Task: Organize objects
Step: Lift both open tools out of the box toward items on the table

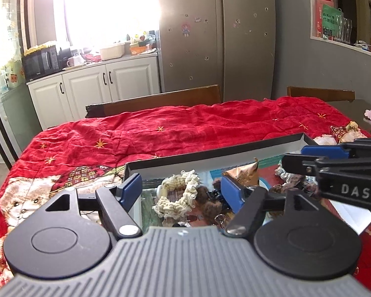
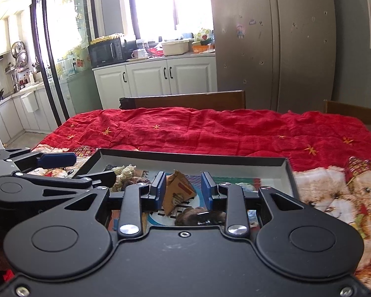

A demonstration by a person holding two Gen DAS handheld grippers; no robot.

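A shallow black-rimmed box [image 1: 210, 157] lies on the red quilt and holds small things. My left gripper [image 1: 181, 190] hovers open over its left part, above a cream crocheted scrunchie [image 1: 170, 204] and a brown furry clip [image 1: 211, 198]; nothing is between its blue pads. In the right wrist view my right gripper [image 2: 183, 190] stands partly open over the box [image 2: 193, 164]. A tan paper packet [image 2: 178, 194] stands tilted in the gap between the pads, close to the left pad and clear of the right one. The scrunchie [image 2: 123, 173] lies to its left, near the left gripper [image 2: 84, 167].
The red quilt [image 1: 185, 123] with bear prints covers the table. Two wooden chair backs [image 1: 160, 99] stand behind it, then a fridge [image 1: 217, 37] and white cabinets [image 1: 91, 84]. Loose trinkets [image 1: 346, 131] lie on the quilt right of the box.
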